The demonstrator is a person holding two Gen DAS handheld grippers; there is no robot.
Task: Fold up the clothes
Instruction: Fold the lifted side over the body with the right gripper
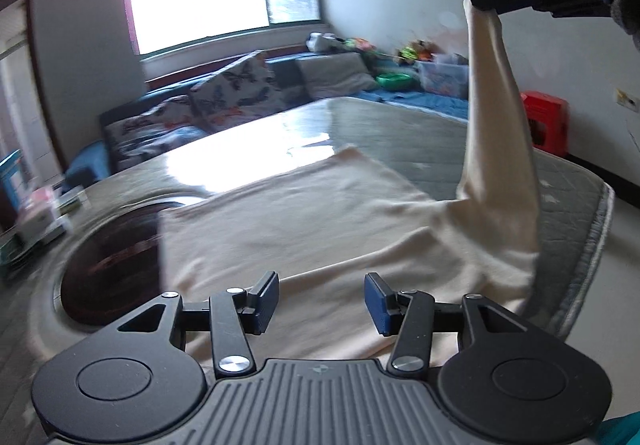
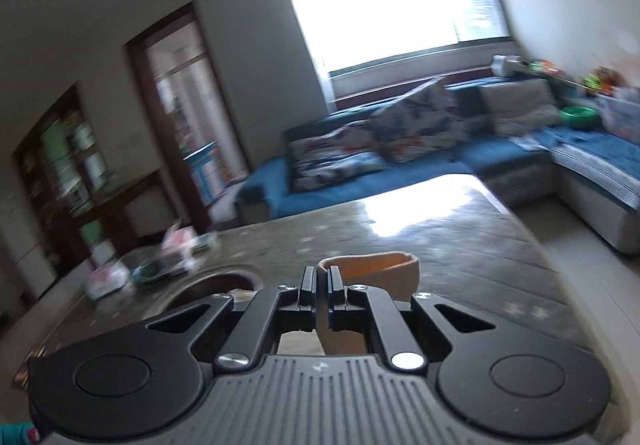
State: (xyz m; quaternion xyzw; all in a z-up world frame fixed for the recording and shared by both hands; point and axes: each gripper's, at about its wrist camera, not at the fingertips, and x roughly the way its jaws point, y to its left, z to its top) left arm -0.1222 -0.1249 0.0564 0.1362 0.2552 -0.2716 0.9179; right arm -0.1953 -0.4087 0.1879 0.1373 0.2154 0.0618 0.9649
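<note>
Daylight from the far window glares off the tabletop [image 1: 372, 125], where the cream garment [image 1: 304, 221] lies flat. Right tongs [image 2: 322, 279], clenched on its sleeve cuff [image 2: 372, 265], lift it to fold inward; left tongs [image 1: 322, 303] hover released above the near hem.

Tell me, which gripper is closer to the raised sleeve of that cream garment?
Right. The right gripper is shut on the sleeve, holding its cuff up. The left gripper hangs open over the garment's body, away from the sleeve.
</note>
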